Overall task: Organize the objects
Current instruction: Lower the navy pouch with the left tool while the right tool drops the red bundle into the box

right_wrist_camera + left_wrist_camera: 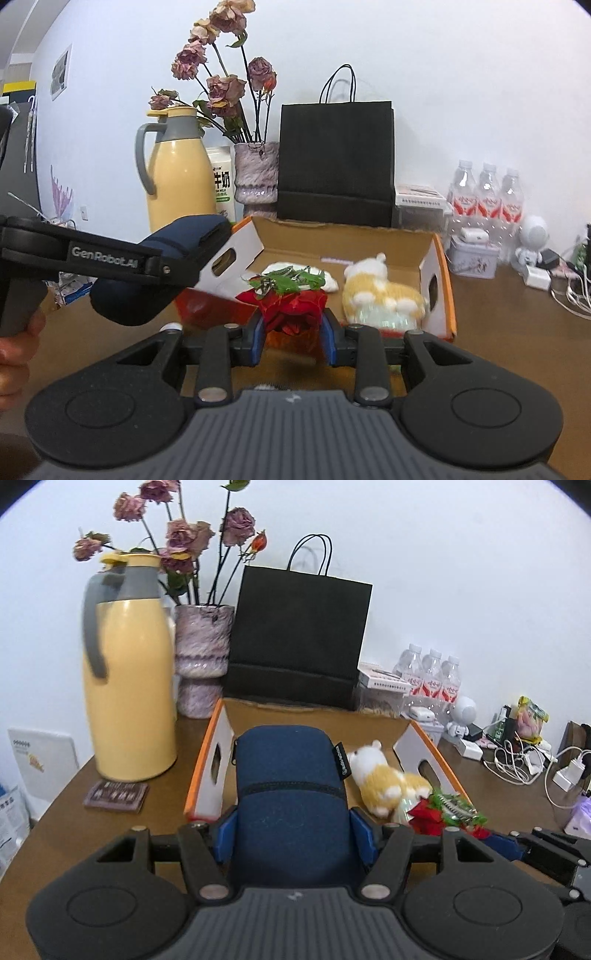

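My left gripper is shut on a navy zip pouch, held above the near left edge of an open cardboard box; the right wrist view shows the same pouch in that gripper. My right gripper is shut on a red fabric flower with green leaves, just before the box's near edge; the flower also shows at the right of the left wrist view. Inside the box lie a white and orange plush toy and a white item.
On the brown table behind the box stand a yellow thermos jug, a vase of dried roses, a black paper bag, water bottles, a tin, a small white robot figure and tangled chargers. A dark coaster lies left.
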